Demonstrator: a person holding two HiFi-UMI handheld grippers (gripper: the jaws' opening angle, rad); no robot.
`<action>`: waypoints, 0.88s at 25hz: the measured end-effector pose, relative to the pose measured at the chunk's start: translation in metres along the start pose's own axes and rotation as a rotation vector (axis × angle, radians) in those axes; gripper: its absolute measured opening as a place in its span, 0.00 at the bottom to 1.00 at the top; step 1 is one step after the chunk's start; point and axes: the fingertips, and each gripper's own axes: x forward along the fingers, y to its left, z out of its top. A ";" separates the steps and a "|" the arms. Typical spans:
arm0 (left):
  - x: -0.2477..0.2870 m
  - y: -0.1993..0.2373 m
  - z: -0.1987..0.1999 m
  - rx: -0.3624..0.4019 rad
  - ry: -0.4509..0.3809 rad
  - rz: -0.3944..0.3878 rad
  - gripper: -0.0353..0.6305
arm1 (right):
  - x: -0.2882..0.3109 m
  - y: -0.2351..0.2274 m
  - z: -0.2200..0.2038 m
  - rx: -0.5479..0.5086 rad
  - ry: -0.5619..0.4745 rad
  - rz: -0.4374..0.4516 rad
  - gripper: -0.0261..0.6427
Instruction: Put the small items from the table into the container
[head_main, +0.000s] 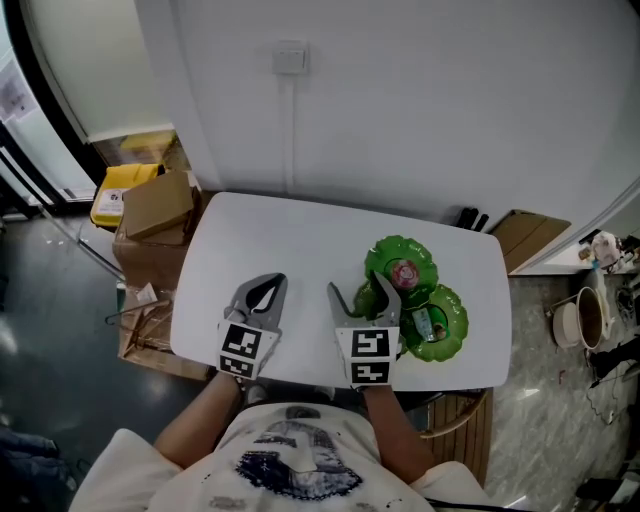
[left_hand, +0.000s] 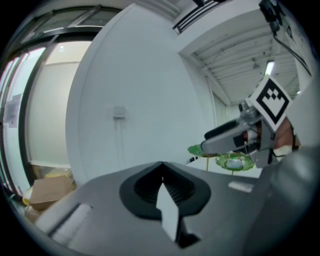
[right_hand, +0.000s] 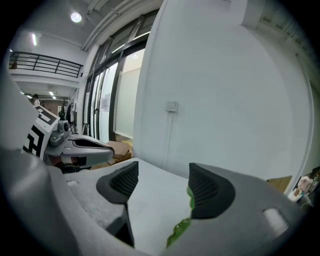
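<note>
Both grippers are hovering over the near edge of the white table (head_main: 290, 240), side by side and apart from each other.

Left gripper (head_main: 272, 283): its jaws are meeting at the tips in the left gripper view (left_hand: 162, 182), with nothing between them. It is standing over bare tabletop, well clear of the dishes.

Right gripper (head_main: 358, 286): its jaws are standing wide apart and are gripping nothing. In the right gripper view (right_hand: 162, 187) only tabletop is showing between the pads, while a green rim (right_hand: 181, 229) is lying just beside the right-hand jaw.

Three green leaf-shaped dishes are sitting clustered on the right half of the table. The far dish (head_main: 385, 250) is holding a round red-and-white item (head_main: 404, 272). The near-right dish (head_main: 458, 305) is holding a small packet (head_main: 431, 324). The third dish (head_main: 366, 300) is lying partly under the right gripper's jaws, and its contents cannot be made out. Both visible items are lying beyond and to the right of the right gripper, not between its jaws.
</note>
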 end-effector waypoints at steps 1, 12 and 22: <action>-0.008 0.005 -0.001 0.001 -0.001 0.002 0.04 | 0.000 0.009 0.001 0.005 -0.003 0.005 0.51; -0.075 0.049 -0.017 -0.005 -0.011 -0.002 0.04 | -0.010 0.087 0.003 0.073 -0.014 -0.006 0.32; -0.115 0.067 -0.025 -0.015 -0.041 -0.045 0.04 | -0.019 0.143 -0.005 0.159 -0.035 -0.008 0.04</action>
